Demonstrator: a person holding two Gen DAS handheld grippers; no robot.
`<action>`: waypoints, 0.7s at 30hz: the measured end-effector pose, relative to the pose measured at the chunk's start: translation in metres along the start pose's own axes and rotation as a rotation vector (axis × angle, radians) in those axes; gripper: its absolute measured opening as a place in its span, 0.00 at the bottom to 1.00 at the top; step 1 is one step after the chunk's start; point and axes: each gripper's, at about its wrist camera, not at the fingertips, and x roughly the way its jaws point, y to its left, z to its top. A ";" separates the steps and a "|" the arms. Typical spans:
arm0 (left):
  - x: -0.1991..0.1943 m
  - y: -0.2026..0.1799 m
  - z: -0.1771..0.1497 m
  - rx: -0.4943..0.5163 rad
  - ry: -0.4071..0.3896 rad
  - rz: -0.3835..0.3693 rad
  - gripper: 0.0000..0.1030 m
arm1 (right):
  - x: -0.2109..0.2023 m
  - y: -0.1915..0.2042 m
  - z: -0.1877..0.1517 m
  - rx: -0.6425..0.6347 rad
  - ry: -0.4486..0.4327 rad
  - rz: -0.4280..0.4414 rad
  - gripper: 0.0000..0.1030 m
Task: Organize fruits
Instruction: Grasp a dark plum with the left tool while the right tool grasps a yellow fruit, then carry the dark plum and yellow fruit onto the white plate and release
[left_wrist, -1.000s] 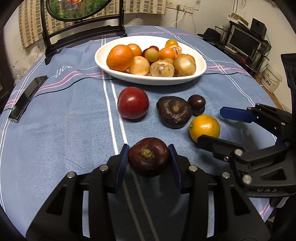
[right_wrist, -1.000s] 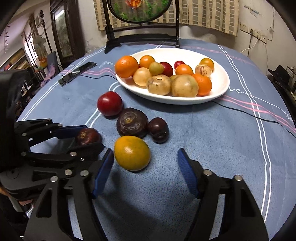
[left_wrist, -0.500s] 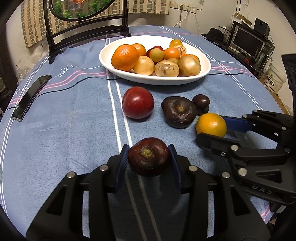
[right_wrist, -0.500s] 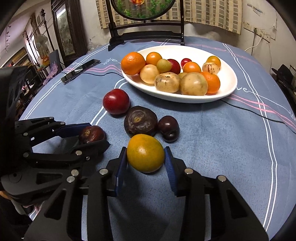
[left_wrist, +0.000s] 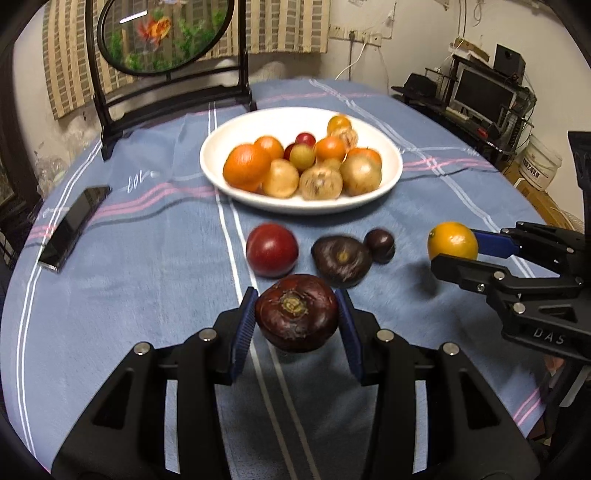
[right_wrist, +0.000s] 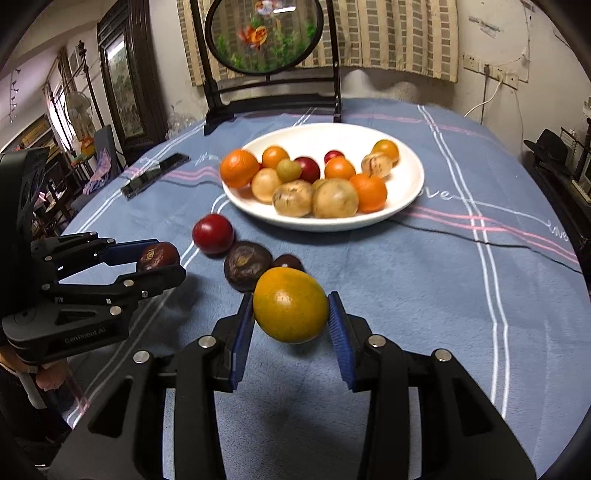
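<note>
My left gripper (left_wrist: 297, 317) is shut on a dark purple round fruit (left_wrist: 297, 312) and holds it just above the blue tablecloth. My right gripper (right_wrist: 291, 314) is shut on a yellow-orange citrus (right_wrist: 290, 310), also lifted off the cloth. Each gripper shows in the other's view: the right one with the citrus (left_wrist: 452, 240), the left one with the purple fruit (right_wrist: 158, 255). On the cloth lie a red fruit (left_wrist: 272, 250), a wrinkled dark fruit (left_wrist: 341, 255) and a small dark fruit (left_wrist: 379, 240). Beyond them stands a white bowl (left_wrist: 236, 133) filled with several oranges and tan fruits.
A black phone (left_wrist: 74, 223) lies at the table's left side. A dark wooden stand with an oval picture (left_wrist: 162, 33) rises at the far edge. A thin black cable (right_wrist: 517, 245) runs across the cloth right of the bowl (right_wrist: 413, 206). Shelves and a monitor (left_wrist: 480, 94) stand beyond the table.
My right gripper closed on the yellow-orange citrus and lifted it off the cloth. My left gripper rose with the purple fruit in it.
</note>
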 end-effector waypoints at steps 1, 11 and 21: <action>-0.002 -0.001 0.005 0.003 -0.009 -0.002 0.42 | -0.002 -0.001 0.002 0.001 -0.009 0.002 0.39; -0.006 -0.004 0.062 0.020 -0.079 -0.005 0.42 | -0.018 -0.012 0.037 0.025 -0.119 0.009 0.40; 0.036 0.002 0.126 -0.042 -0.094 0.062 0.42 | 0.010 -0.037 0.091 0.150 -0.188 0.033 0.39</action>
